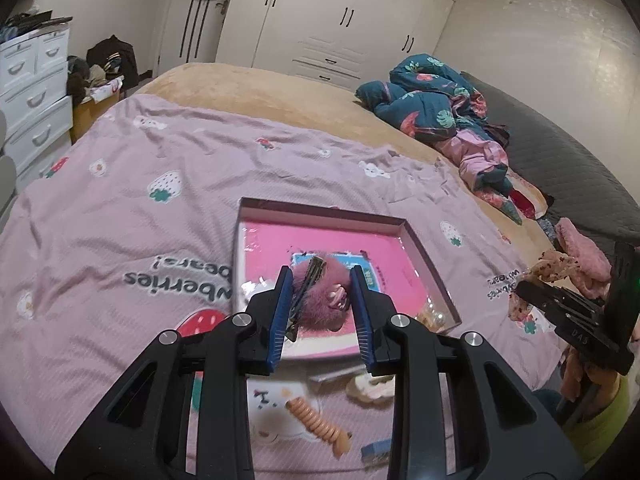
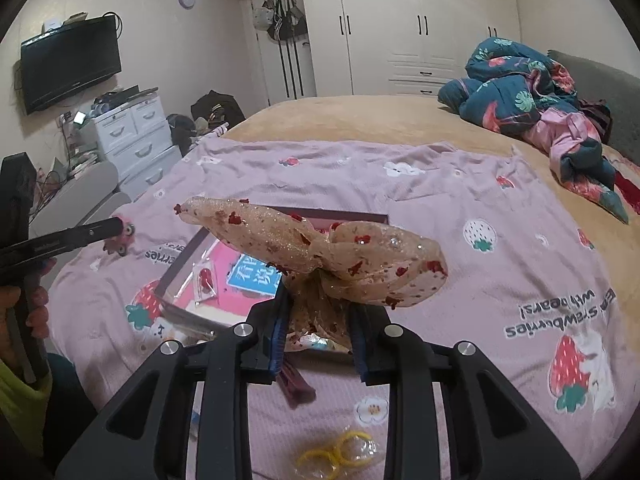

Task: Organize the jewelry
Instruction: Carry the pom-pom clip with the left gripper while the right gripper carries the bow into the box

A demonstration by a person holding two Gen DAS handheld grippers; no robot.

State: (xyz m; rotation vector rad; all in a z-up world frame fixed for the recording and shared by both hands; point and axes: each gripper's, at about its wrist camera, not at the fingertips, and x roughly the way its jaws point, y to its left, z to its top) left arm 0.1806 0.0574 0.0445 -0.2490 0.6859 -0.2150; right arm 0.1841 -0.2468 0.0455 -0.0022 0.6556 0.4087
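My left gripper (image 1: 322,280) is shut on a fuzzy pink pom-pom hair clip (image 1: 324,300) with a dark metal clasp, held above the open pink box (image 1: 412,240) on the bed. My right gripper (image 2: 318,312) is shut on a sheer beige bow (image 2: 320,248) with red flecks, also above the box (image 2: 180,264). The bow and right gripper show at the right edge of the left wrist view (image 1: 560,300). The left gripper shows at the left in the right wrist view (image 2: 120,232). A small bagged red item (image 2: 205,280) lies in the box.
A lilac strawberry-print sheet (image 1: 140,208) covers the bed. On it near me lie an orange spiral hair tie (image 1: 320,426), a cream clip (image 1: 368,390), and yellow hair ties (image 2: 336,454) in a bag. A crumpled teal quilt (image 1: 432,96) lies far right. White drawers (image 1: 32,92) stand left.
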